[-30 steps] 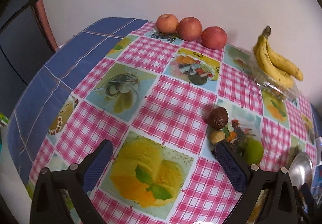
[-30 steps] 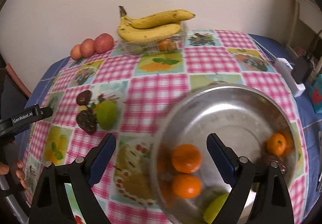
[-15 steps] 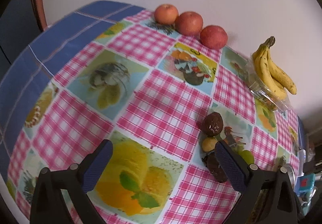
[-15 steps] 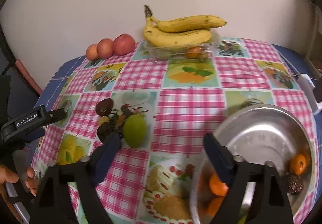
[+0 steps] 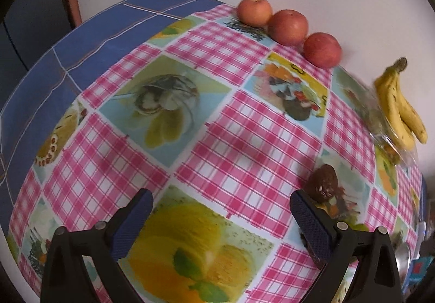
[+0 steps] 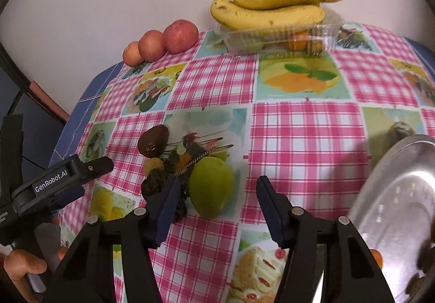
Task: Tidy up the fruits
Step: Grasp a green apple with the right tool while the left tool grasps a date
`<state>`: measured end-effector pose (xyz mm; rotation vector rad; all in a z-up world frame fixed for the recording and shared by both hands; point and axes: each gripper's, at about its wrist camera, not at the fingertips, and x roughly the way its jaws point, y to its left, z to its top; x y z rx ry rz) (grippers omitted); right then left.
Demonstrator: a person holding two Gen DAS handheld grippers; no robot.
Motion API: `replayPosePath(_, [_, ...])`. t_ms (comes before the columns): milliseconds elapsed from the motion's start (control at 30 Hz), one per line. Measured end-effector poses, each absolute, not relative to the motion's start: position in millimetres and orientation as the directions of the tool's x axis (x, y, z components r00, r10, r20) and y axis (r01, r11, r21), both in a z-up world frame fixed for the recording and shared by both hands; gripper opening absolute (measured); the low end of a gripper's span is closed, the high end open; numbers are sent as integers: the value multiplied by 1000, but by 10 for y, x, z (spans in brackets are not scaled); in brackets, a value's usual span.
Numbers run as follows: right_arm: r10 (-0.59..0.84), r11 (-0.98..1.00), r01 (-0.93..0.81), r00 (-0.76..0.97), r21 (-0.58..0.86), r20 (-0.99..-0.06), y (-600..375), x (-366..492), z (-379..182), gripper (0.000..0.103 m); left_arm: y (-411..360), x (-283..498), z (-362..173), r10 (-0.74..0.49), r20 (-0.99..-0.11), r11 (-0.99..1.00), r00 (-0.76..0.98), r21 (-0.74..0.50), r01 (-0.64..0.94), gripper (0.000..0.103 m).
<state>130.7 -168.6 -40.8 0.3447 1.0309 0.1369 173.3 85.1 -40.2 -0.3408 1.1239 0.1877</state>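
A green mango (image 6: 210, 186) lies on the checked tablecloth, between and just beyond the fingers of my open right gripper (image 6: 217, 199). Left of it lie a dark brown fruit (image 6: 153, 140), a small yellow fruit (image 6: 154, 166) and a dark shrivelled fruit (image 6: 153, 184). A steel bowl (image 6: 402, 207) stands at the right. My left gripper (image 5: 220, 213) is open and empty above the cloth; the brown fruit (image 5: 323, 184) sits by its right finger. The left gripper's body (image 6: 57, 183) also shows in the right wrist view.
Three red apples (image 5: 288, 27) line the wall at the back. A bunch of bananas (image 6: 266, 5) rests on a clear plastic box (image 6: 280, 36) by the wall. The table's blue edge (image 5: 54, 80) drops off at the left.
My right gripper moved left, away from the bowl, and now sits over the green mango. My left gripper shifted closer to the table surface; the brown fruit is now by its right finger.
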Motion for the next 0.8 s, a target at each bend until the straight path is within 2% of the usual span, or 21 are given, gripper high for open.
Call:
replayPosePath(133, [288, 933, 47, 499, 358, -817, -1665, 1354, -482, 50, 856, 1734, -415, -24, -905, 931, 424, -175, -320, 101])
replayPosePath(233, [309, 924, 44, 496, 379, -811, -1661, 1365, -516, 42, 807, 1750, -418, -36, -905, 936, 423, -179, -304, 101])
replayPosePath(500, [280, 930, 70, 504, 362, -817, -1778, 1344, -503, 41, 629, 1747, -447, -115, -905, 937, 409, -236, -257, 101])
replayPosePath(667, [229, 937, 107, 530, 333, -816, -1971, 1307, -421, 41, 493, 1738, -454, -162, -903, 937, 397, -267, -225, 95])
replayPosePath(800, [210, 934, 128, 557, 333, -803, -2129, 1273, -311, 41, 366, 1720, -468, -213, -900, 933, 380, -303, -193, 85])
